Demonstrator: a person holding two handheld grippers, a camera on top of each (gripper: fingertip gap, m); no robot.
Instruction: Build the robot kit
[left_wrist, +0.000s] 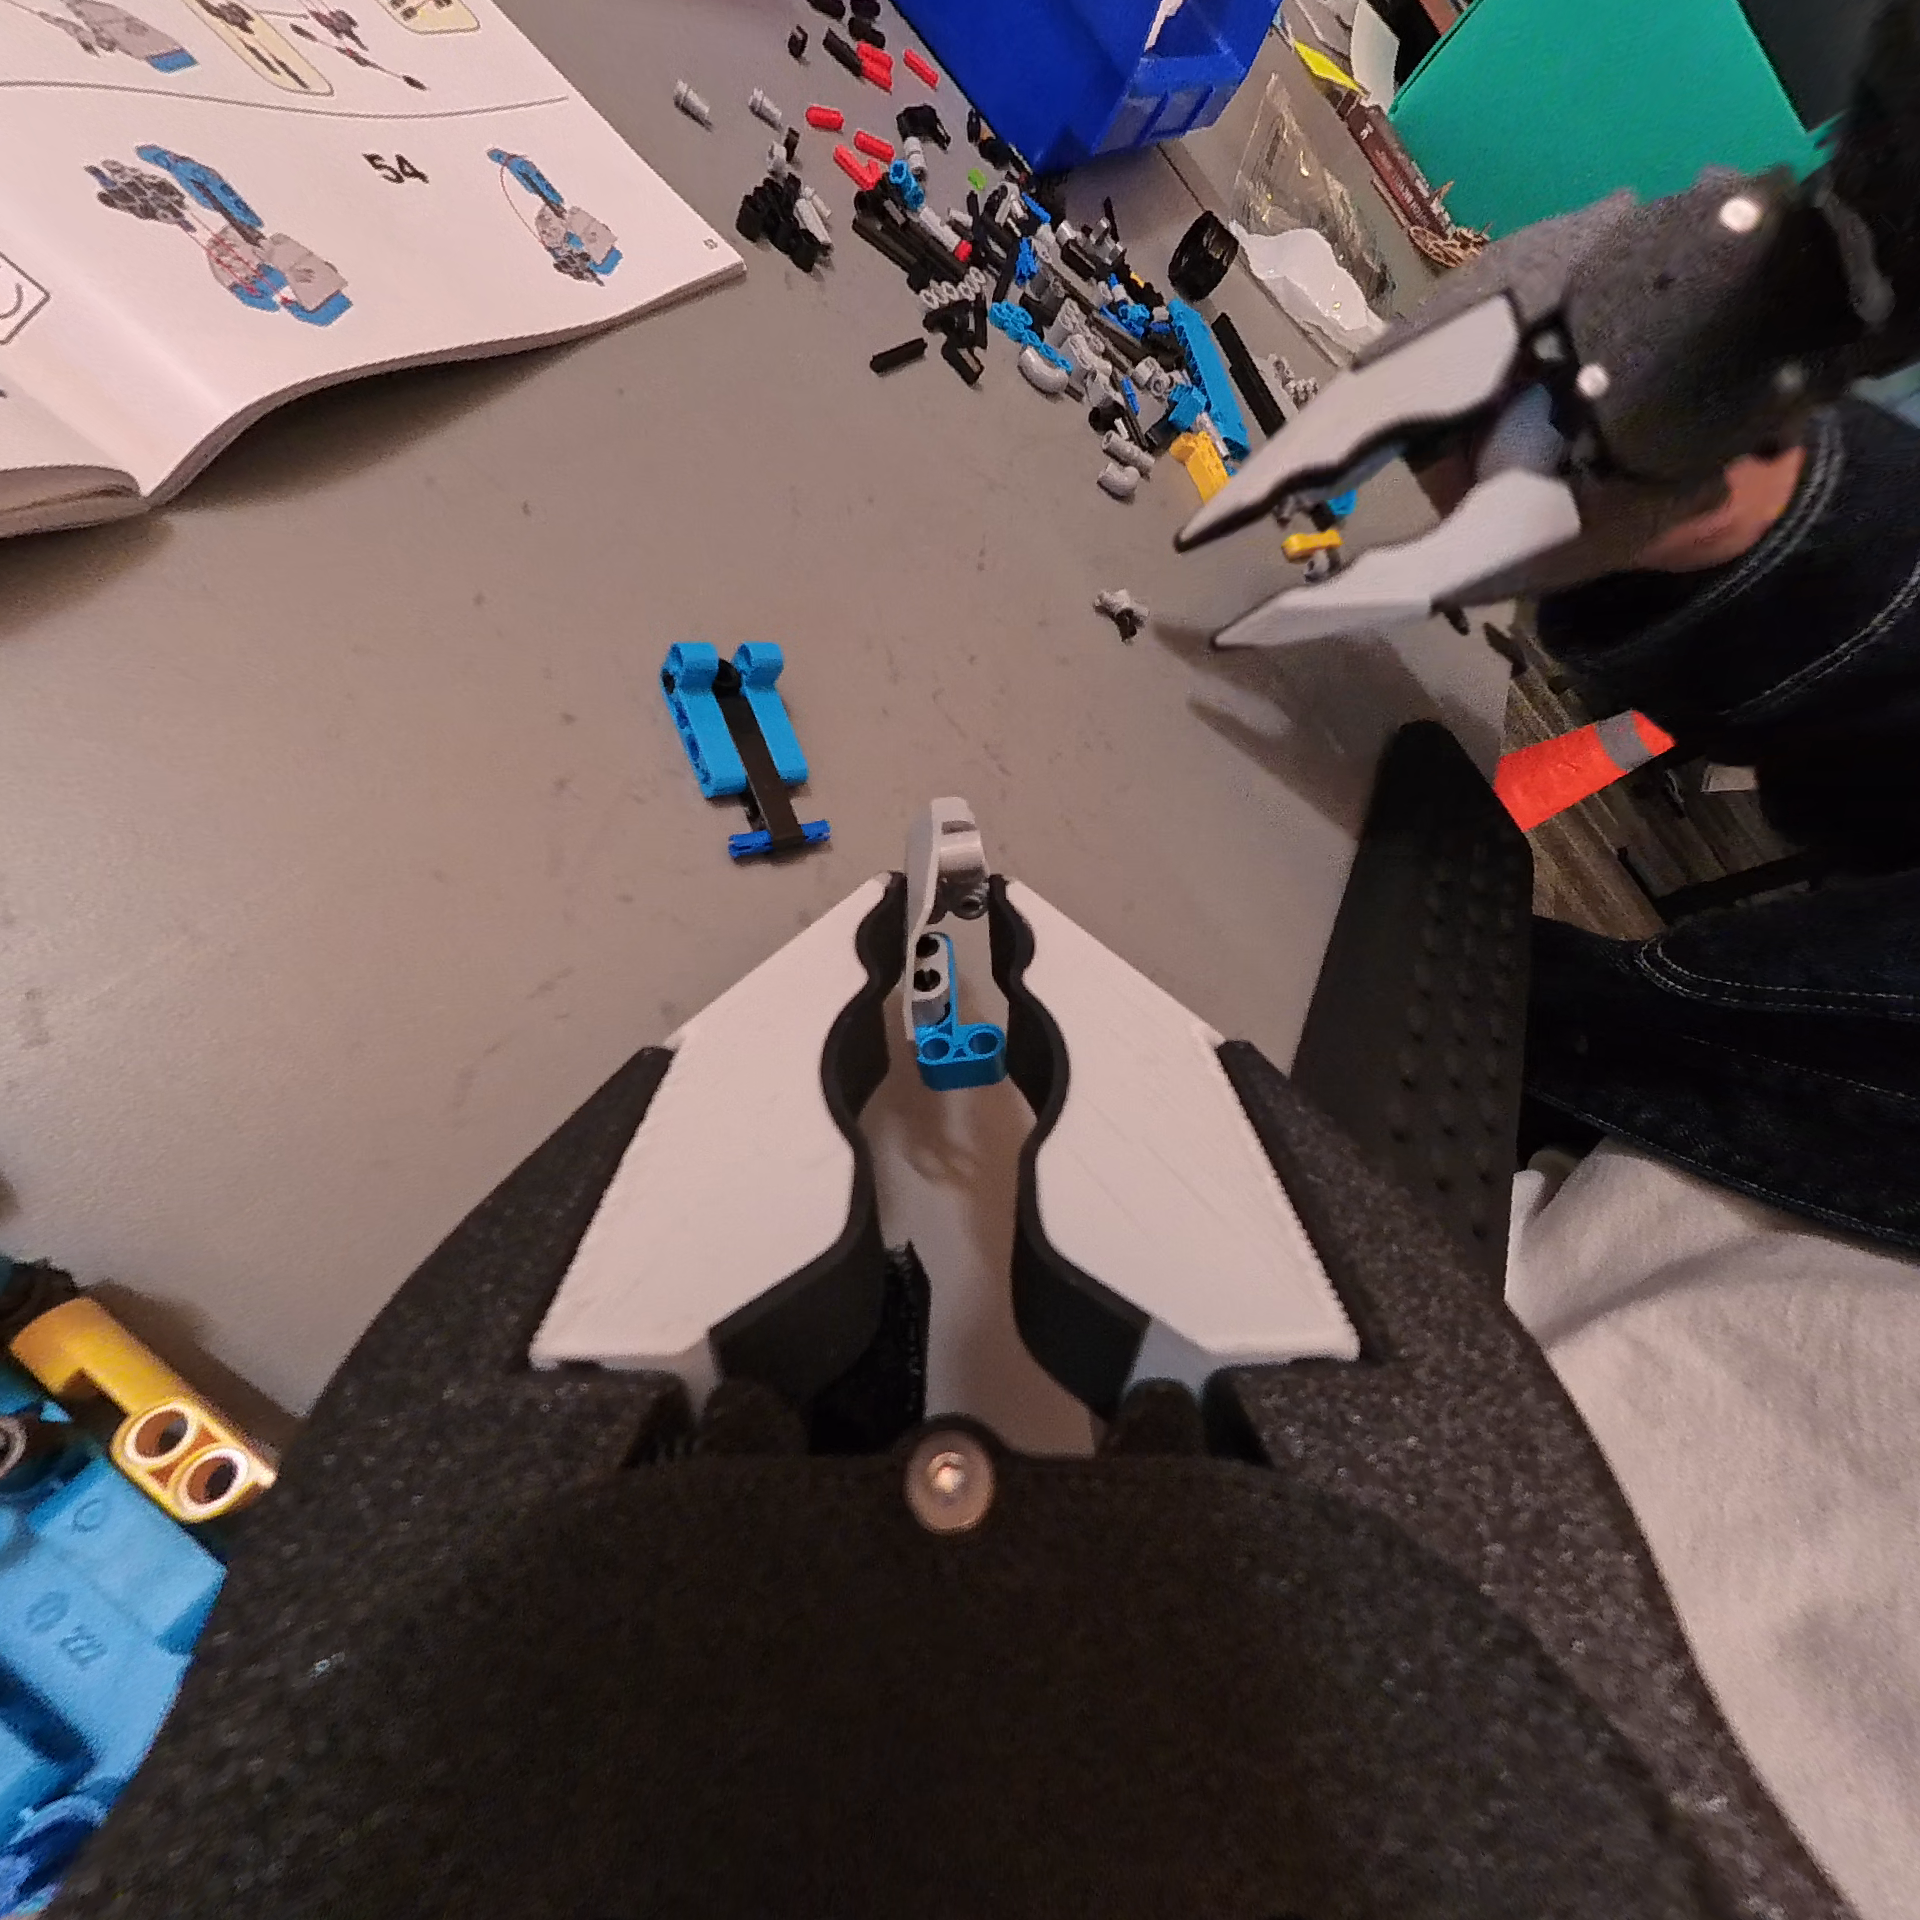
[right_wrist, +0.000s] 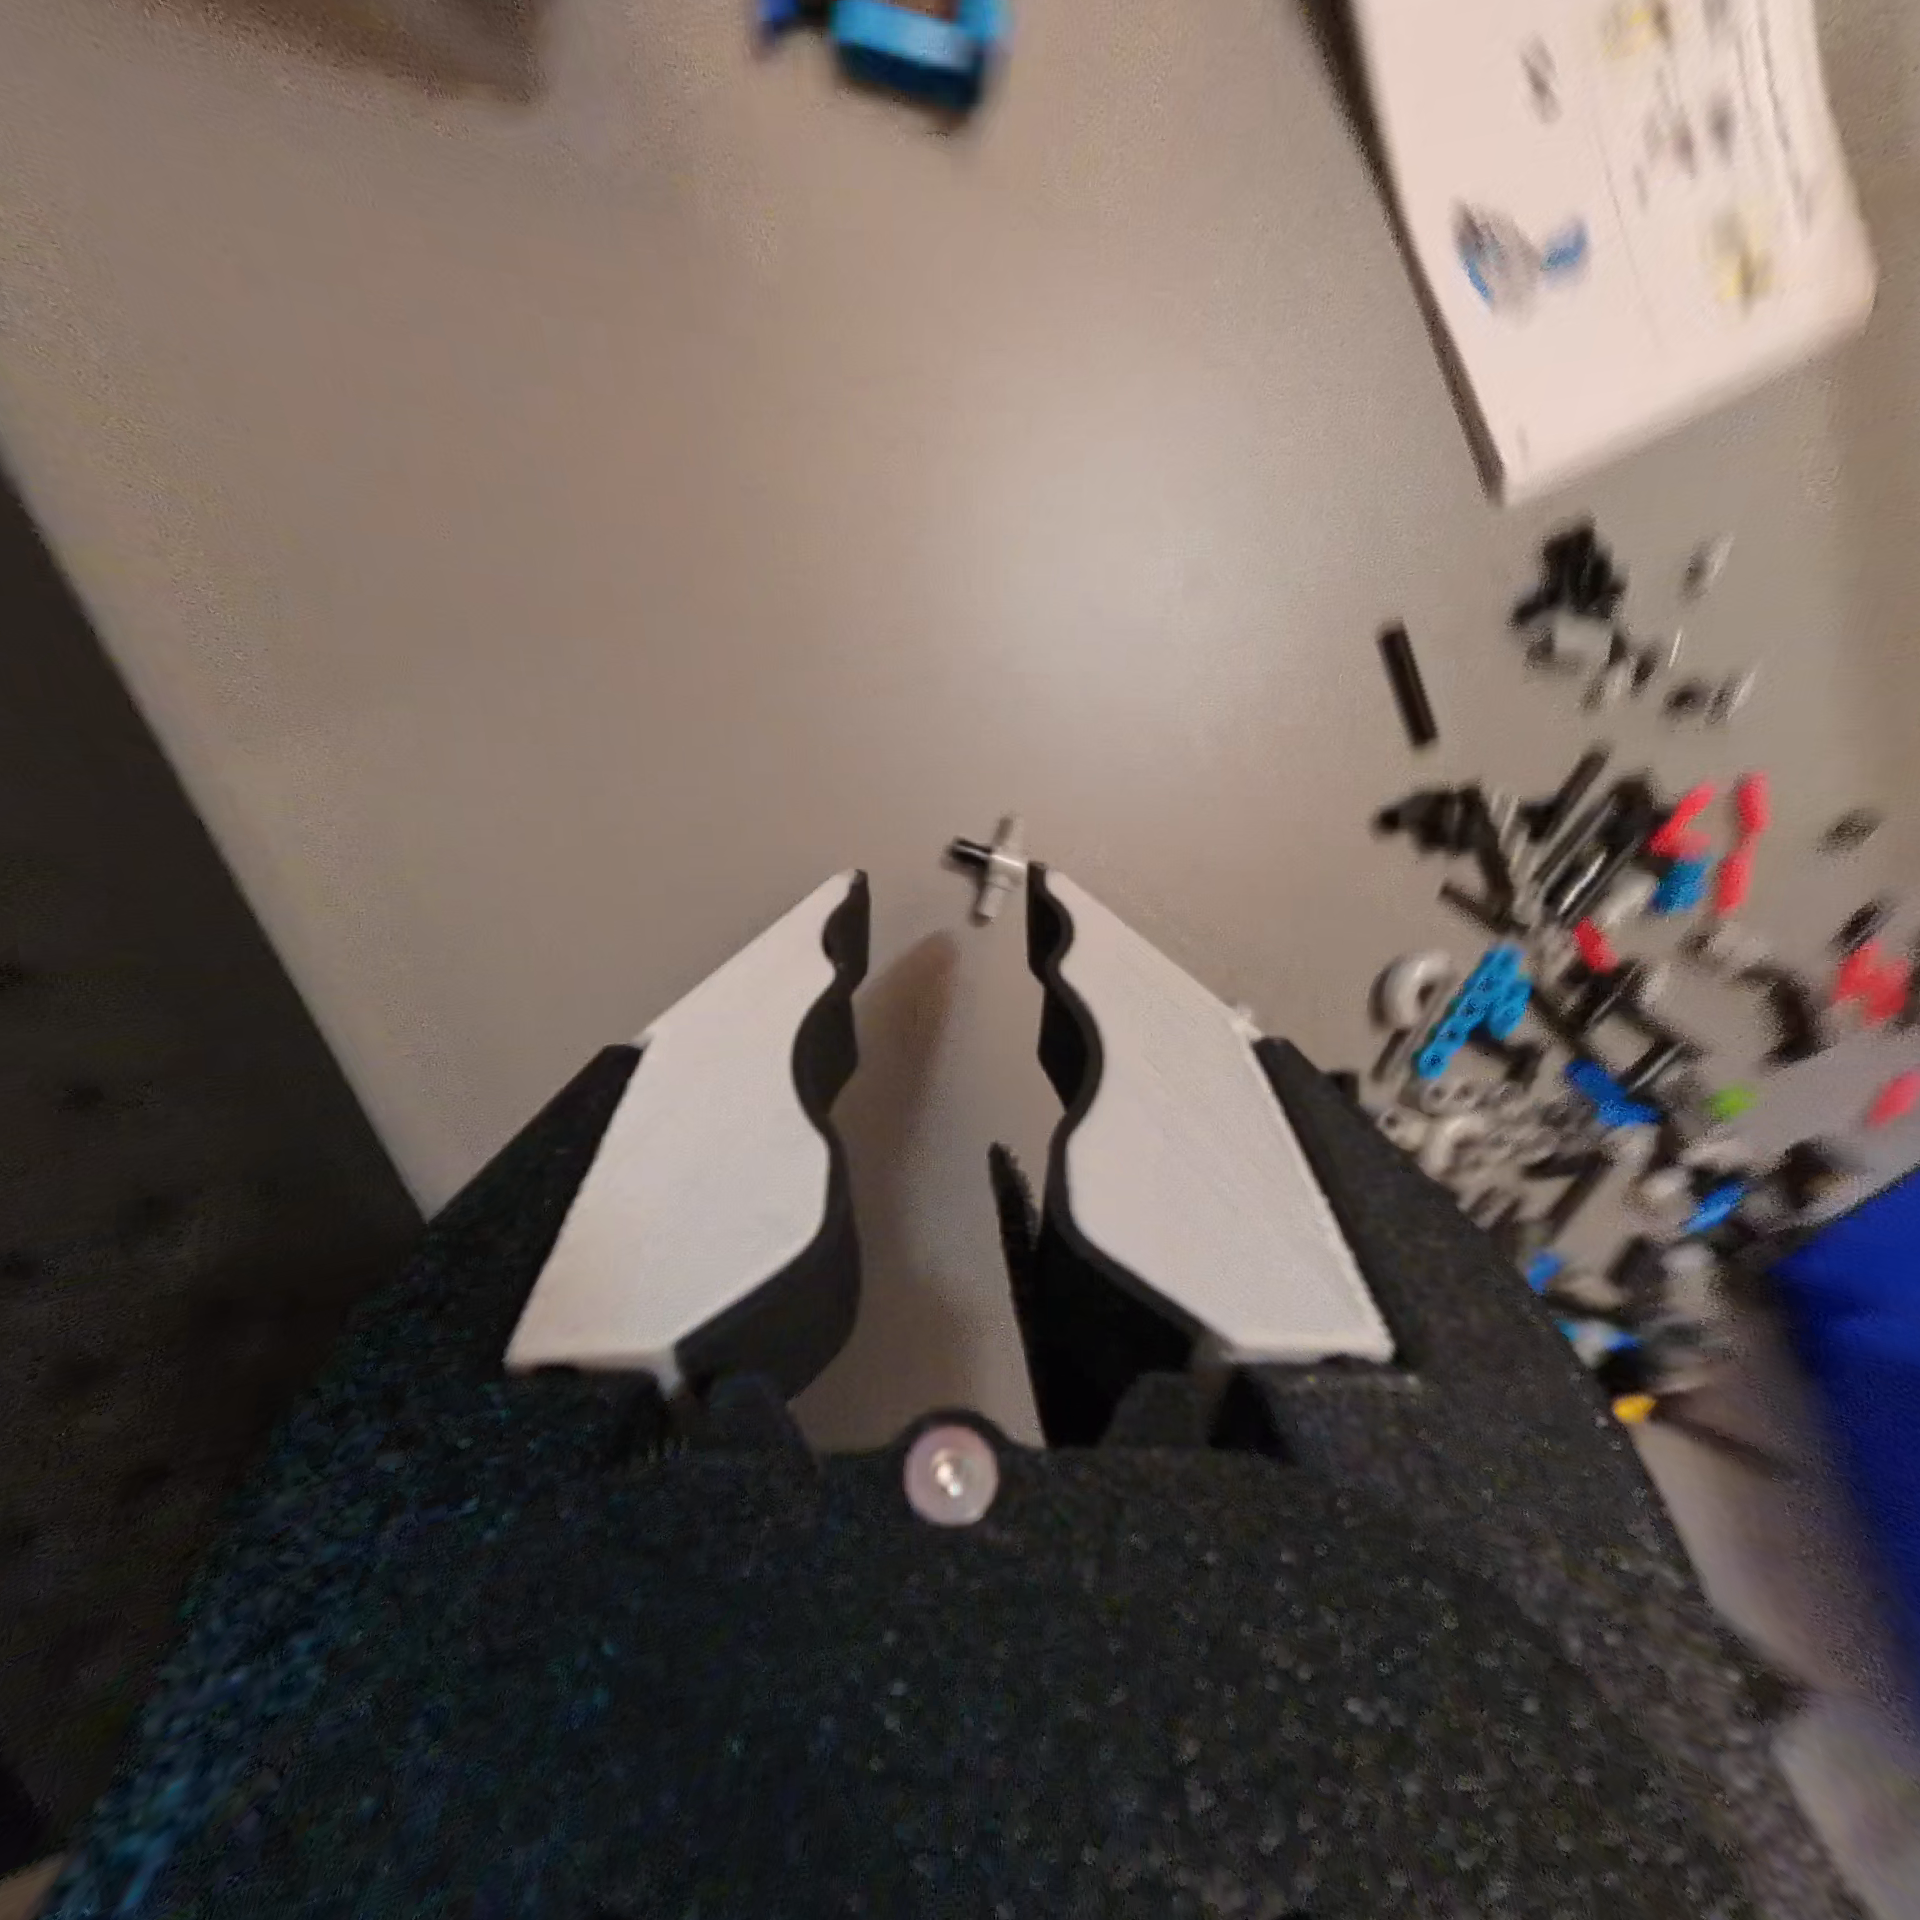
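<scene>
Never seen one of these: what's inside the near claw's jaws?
A small grey-and-blue brick piece, pinched in the left gripper. Its blue end sits deeper between the jaws; its clamped sides are hidden.

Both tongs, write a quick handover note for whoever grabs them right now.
Left tongs: shut on a small grey-and-blue assembly, held above the table.
Right tongs: open, empty, tips just short of a small grey-and-black pin piece lying on the table.
On the table: a blue-and-black subassembly ahead of the left tongs, the loose parts pile, an open instruction booklet, a blue bin.
Done: one assembly gripped. Not done: pin piece not yet picked up.
</scene>
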